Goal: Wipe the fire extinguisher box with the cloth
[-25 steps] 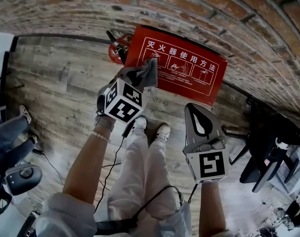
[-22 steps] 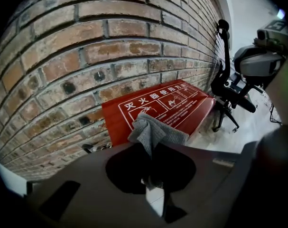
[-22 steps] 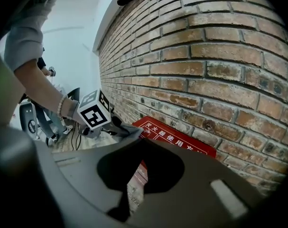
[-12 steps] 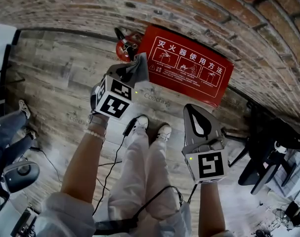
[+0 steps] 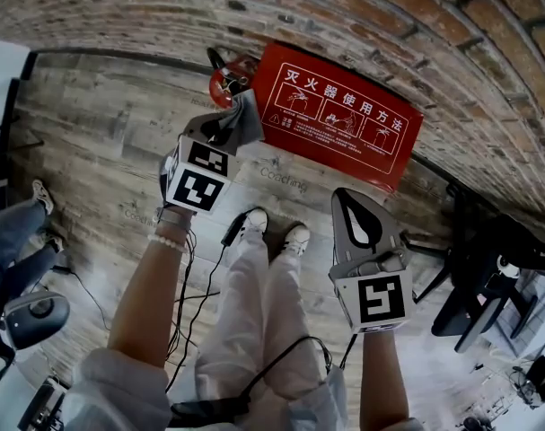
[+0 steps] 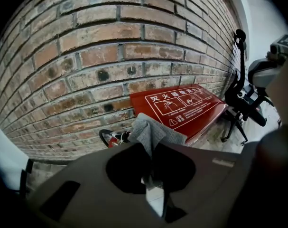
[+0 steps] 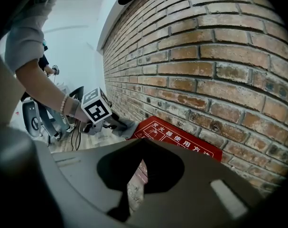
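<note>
The red fire extinguisher box [image 5: 344,124] lies flat on the wooden floor against the brick wall, with white instructions on its lid. My left gripper [image 5: 233,126] is shut on a grey cloth [image 5: 243,119], which hangs at the box's left end, next to a red fire extinguisher [image 5: 227,79]. In the left gripper view the cloth [image 6: 151,132] bunches up out of the jaws in front of the box [image 6: 181,106]. My right gripper [image 5: 346,197] hangs shut and empty in front of the box, clear of it. The right gripper view shows the box [image 7: 181,144] and the cloth [image 7: 127,124].
The person's own legs and white shoes [image 5: 272,232] stand just before the box. Black cables [image 5: 191,277] trail on the floor. A black chair base [image 5: 487,268] stands at the right. Another person's leg [image 5: 12,241] and dark gear are at the left edge.
My left gripper has carried the cloth a little leftward, from the box's left edge towards the extinguisher. The right gripper has stayed where it was.
</note>
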